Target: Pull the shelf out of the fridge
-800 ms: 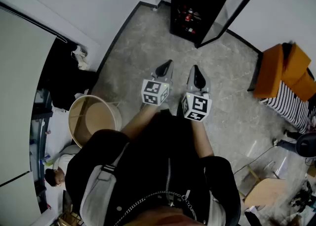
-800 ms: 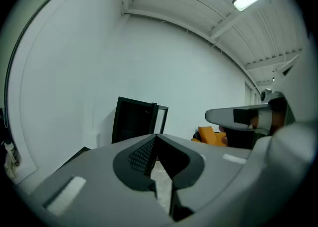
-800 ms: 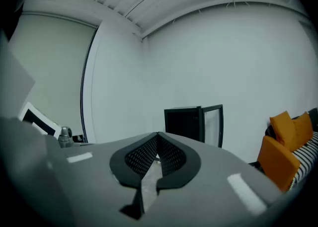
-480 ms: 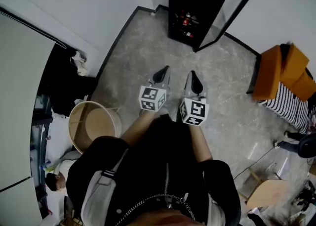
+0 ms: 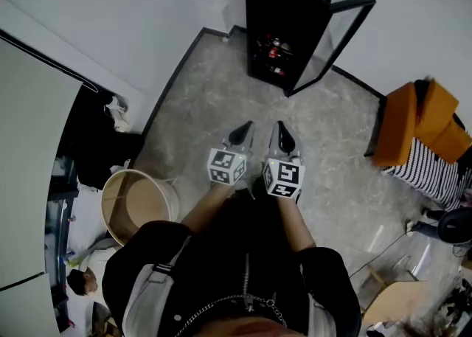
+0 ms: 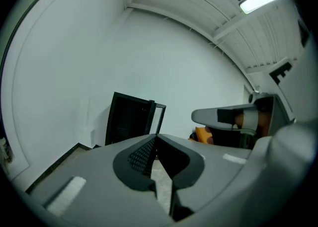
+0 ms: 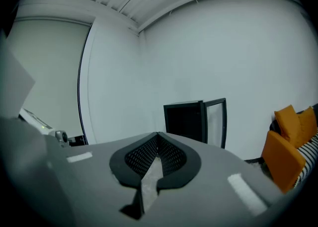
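Head view puts the left gripper (image 5: 245,131) and right gripper (image 5: 282,129) side by side, well short of the fridge (image 5: 289,4), each with jaws pressed together on nothing. Bare floor (image 5: 214,96) lies between them and the fridge. Its glass door (image 5: 341,37) stands open at its right. The shelf (image 5: 270,70) sits inside, dim, carrying what look like cans (image 5: 273,51). A jerked pull could topple them, and a wide approach could knock the door's edge.

Bare floor (image 5: 221,99) lies open up to the fridge (image 5: 284,26), its glass door (image 5: 330,44) swung aside rightward. A round tub (image 5: 140,203) flanks the left and an orange seat (image 5: 405,122) the right. What seem to be bottles (image 5: 271,51) crowd the fridge's interior.
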Tool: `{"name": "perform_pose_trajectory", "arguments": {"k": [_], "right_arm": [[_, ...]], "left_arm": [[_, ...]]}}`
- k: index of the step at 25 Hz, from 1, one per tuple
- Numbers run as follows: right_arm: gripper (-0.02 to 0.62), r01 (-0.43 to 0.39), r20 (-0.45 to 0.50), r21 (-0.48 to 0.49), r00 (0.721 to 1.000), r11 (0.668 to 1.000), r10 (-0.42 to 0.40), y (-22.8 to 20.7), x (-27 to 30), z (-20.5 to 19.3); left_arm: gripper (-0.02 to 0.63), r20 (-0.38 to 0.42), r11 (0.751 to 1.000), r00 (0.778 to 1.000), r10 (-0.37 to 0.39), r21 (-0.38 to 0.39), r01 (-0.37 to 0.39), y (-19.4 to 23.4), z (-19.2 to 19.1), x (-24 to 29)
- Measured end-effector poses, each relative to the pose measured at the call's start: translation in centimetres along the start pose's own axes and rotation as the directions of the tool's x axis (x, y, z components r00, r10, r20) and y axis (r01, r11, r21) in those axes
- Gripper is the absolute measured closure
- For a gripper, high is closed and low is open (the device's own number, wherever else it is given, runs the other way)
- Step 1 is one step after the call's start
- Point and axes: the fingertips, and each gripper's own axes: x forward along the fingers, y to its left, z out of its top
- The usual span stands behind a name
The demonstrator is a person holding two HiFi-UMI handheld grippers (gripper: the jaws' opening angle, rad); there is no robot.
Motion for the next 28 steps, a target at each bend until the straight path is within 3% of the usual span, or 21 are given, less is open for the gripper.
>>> {"name": "perform_pose_trajectory", "arguments": {"k": [4, 11, 28], "right_arm": [[0.6, -0.034, 0.011, -0.009, 0.999, 0.999, 0.035, -1.1, 2.7, 1.3], [0.6, -0.079, 0.011, 0.011, 0.997, 0.997, 0.079, -4.7, 6.5, 2.9], [0.6, -0.088, -0.051, 0.039, 0.995, 0.995, 0.089, -9.8, 10.4, 2.2]], "left_arm": [[0.595, -0.009, 1.0, 1.0, 0.004, 0.03, -0.004, 0.3, 0.9, 3.3], [0.595, -0.038, 1.0, 0.999, 0.006, 0.01, -0.005, 0.8, 2.0, 8.5], [0.595, -0.053, 0.998, 0.997, 0.063, -0.005, -0.064, 2.0, 2.5, 15.0]]}}
